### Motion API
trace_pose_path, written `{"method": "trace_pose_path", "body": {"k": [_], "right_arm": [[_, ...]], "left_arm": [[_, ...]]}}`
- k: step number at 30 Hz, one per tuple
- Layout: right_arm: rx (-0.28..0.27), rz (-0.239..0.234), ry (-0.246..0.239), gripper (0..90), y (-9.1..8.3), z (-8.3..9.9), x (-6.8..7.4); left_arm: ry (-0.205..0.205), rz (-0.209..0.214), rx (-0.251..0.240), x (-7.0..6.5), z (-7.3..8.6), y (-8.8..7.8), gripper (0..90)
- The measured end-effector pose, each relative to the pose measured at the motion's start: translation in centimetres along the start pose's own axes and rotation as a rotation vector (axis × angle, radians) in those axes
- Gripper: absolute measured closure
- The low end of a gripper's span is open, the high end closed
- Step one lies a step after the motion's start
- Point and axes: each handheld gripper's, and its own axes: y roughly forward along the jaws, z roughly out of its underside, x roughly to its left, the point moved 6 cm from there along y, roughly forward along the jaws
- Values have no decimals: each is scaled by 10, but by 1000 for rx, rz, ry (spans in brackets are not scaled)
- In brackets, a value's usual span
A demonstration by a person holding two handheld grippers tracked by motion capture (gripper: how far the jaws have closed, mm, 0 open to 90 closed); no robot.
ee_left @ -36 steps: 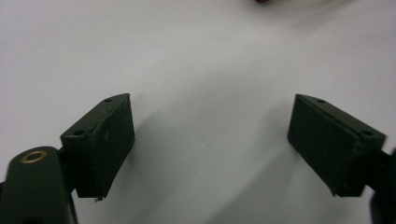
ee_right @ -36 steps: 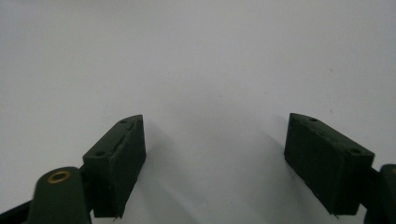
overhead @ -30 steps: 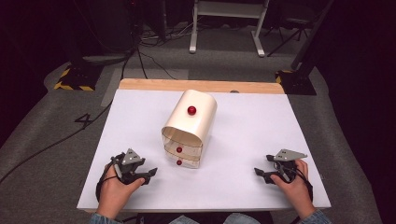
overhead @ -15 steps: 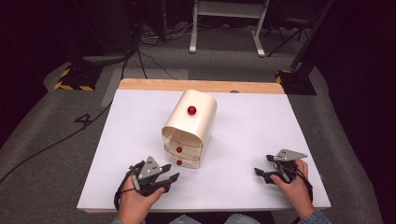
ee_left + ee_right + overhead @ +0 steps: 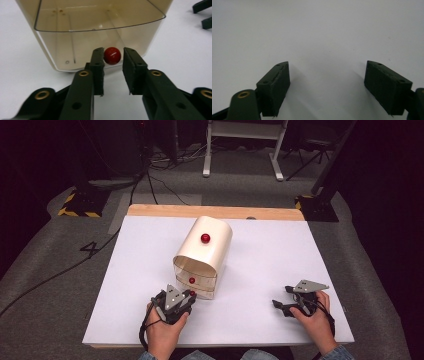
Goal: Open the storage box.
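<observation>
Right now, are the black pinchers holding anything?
Nothing is held yet. The left gripper is open, its jaws either side of the round red knob on the cream plastic drawer box. The right gripper is open over bare white table.

The left gripper sits near the person's edge of the table, held from behind by the left hand; its jaws stand slightly parted, pointing forward; the right gripper lies well apart from it, gripped by the right hand, jaws spread wide and apparently aimed toward the left.
</observation>
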Motion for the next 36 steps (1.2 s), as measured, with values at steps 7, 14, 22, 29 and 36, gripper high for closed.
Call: {"method": "trace_pose_path", "body": {"k": [7,14,22,29,36], "right_arm": [[0,0,0,210,0,0,0],[0,-1,0,210,0,0,0],[2,0,0,210,0,0,0],[0,-1,1,210,0,0,0],[0,-1,1,210,0,0,0]], "left_arm": [[-1,8,-1,1,1,0,734],[16,38,-13,-1,7,-22,899],[-57,3,-54,-3,3,-8,642],[-73,-26,-44,-4,4,4,732],[-46,-35,-43,-5,7,1,737]]}}
